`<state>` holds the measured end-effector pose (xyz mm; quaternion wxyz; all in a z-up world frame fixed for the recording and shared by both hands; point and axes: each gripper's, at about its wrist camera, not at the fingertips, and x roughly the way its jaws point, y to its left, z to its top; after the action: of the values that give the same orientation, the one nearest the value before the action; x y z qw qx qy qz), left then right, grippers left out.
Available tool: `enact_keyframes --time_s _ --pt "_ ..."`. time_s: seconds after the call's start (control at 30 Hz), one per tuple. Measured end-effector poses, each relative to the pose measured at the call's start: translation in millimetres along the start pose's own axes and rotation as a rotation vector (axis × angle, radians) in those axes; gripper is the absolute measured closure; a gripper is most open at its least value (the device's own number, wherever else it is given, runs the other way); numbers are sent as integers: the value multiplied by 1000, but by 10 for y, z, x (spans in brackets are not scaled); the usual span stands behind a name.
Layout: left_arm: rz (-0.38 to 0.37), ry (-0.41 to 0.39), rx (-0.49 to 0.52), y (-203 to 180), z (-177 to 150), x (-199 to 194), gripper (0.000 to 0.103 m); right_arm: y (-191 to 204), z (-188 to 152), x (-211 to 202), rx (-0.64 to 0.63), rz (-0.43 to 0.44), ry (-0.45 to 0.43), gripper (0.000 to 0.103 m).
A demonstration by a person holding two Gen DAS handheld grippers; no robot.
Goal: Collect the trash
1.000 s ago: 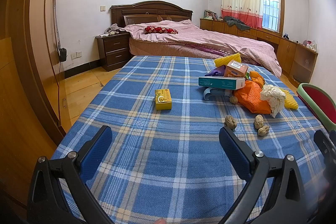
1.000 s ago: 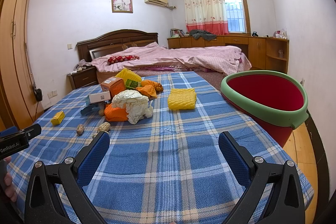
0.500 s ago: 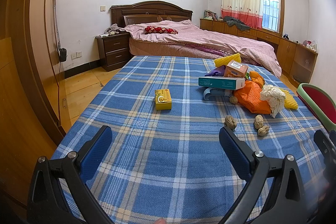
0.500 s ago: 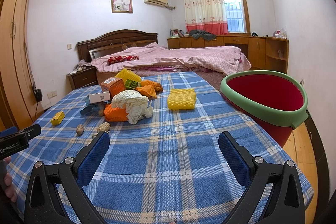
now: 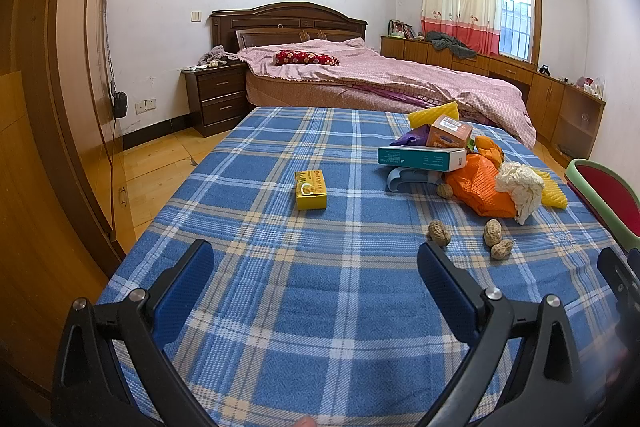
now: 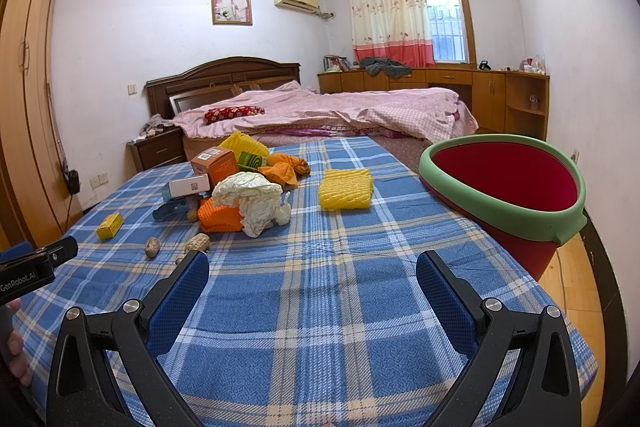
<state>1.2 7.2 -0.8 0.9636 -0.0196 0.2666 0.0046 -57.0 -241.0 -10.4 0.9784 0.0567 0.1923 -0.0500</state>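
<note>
Both grippers low over the near end of the table (image 5: pixel 280 307), which is covered in blue plaid cloth. Left gripper (image 5: pixel 316 267) jaws wide, empty. Right gripper (image 6: pixel 312 279) jaws wide, empty.

Nearest trash: three peanuts (image 5: pixel 492 231) ahead-right of the left gripper, loose on the cloth. Further out, yellow box (image 5: pixel 311 189) alone on the left. Beyond that the main pile: crumpled white paper (image 6: pixel 252 199) on orange mesh (image 6: pixel 220 217), teal-white carton (image 5: pixel 422 159), orange box (image 6: pixel 214 165), yellow foam pad (image 6: pixel 346 189) off to the right.

Red bin (image 6: pixel 508 187) with green rim sits at the table's right edge, mouth tilted toward the table.

Risks:
- peanuts small and round, likely to roll or squirt out of a wide pinch
- pads may snag the cloth and drag it
- stacked boxes could topple if the mesh is pulled first
- grippers close together; the left one's tip shows at the right view's edge

Room: near half of the table open; left edge drops to the floor just past the yellow box.
</note>
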Motion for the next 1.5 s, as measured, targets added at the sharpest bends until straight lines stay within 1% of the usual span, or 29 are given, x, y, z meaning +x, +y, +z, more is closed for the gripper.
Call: enact_keyframes --time_s 0.43,0.5,0.57,0.63,0.73,0.93,1.07,1.13,1.17,1.23,1.3,1.4,1.47,1.5 --pt "2 1 -1 12 0 4 2 -1 0 2 0 -4 2 0" --pt "6 8 -7 21 -1 4 2 -11 2 19 -6 -15 17 0" --pt "4 27 -14 47 6 -1 2 -17 40 50 -19 -27 56 0" --pt "-7 41 -23 77 21 -6 2 5 81 72 -21 -22 70 0" --pt "-22 62 -38 109 67 -14 2 -38 124 39 -2 -19 70 0" --pt "-53 108 -41 149 264 31 4 -81 425 -43 36 19 66 0" --pt "-60 133 -43 193 407 126 6 -113 635 32 61 53 111 0" --pt "-60 153 -42 215 467 211 8 -120 697 71 61 52 129 0" --pt "-61 166 -41 222 493 264 12 -121 732 120 62 46 146 0" --pt "-72 196 -38 236 532 369 16 -136 765 219 69 30 184 0" --pt "-84 215 -33 242 542 444 18 -128 794 337 58 11 227 0" --pt "-99 234 -22 208 556 578 23 -115 831 503 17 -13 266 0" --pt "-116 254 -19 178 575 696 27 -143 847 667 19 -48 316 0" --pt "-120 262 -20 168 582 742 29 -178 858 736 29 -52 329 0"
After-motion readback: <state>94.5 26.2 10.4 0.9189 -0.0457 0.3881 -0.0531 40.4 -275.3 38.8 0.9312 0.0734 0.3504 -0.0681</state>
